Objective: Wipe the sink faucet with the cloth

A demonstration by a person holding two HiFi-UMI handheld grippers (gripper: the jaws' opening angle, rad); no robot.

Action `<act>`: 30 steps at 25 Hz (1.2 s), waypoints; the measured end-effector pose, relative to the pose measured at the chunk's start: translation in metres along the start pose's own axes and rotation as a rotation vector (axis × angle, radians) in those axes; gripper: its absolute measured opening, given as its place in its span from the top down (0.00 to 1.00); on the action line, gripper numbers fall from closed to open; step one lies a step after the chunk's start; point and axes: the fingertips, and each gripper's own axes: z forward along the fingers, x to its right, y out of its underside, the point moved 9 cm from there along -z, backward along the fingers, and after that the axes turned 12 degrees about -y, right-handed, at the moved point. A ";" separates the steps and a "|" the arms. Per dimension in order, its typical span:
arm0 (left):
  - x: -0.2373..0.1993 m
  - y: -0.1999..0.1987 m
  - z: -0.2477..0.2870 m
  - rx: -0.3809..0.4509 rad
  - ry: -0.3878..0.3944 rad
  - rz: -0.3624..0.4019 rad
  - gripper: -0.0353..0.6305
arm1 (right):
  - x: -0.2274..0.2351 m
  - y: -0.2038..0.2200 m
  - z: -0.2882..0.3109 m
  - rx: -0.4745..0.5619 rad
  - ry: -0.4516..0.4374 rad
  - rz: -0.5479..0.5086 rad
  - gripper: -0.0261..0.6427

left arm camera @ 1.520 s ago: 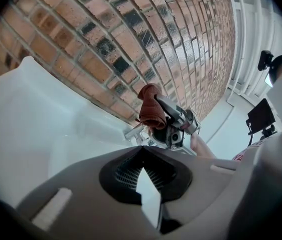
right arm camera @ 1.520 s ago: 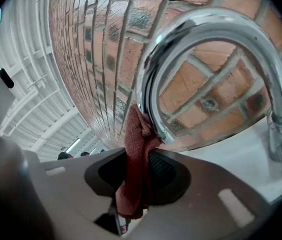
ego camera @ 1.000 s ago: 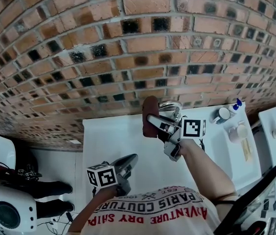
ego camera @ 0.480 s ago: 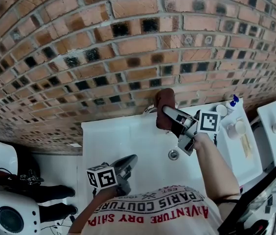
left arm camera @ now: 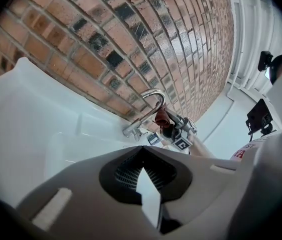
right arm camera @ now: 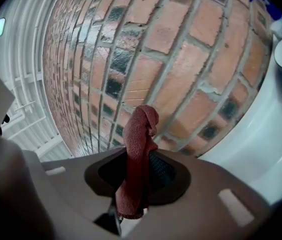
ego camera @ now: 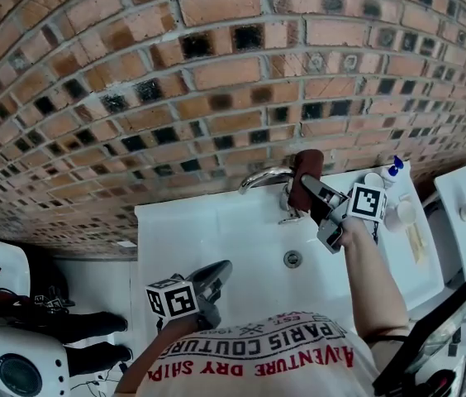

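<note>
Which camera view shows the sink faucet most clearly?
The left gripper view: the faucet stands in side profile, its curved spout and base both visible, the cloth close to it. The head view shows it from above, partly covered by the cloth. The right gripper view does not show it.

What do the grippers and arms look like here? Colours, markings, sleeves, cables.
Left gripper and right gripper match: grey moulded bodies tapering to two jaws, with dark ribbed pads. Each carries a white cube with black square markers. No cables show. The forearms have no sleeves; the person wears a white T-shirt with red and black lettering.
</note>
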 end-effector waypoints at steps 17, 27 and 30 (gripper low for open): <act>-0.004 0.005 0.005 -0.029 -0.004 -0.016 0.95 | 0.060 0.042 -0.002 -0.068 0.170 0.117 0.82; 0.003 0.004 0.007 -0.019 0.016 0.011 0.95 | -0.006 0.060 -0.010 -0.108 0.003 0.077 0.82; 0.002 0.004 0.006 -0.018 0.013 0.009 0.95 | -0.020 0.079 0.010 -0.192 -0.105 0.067 0.82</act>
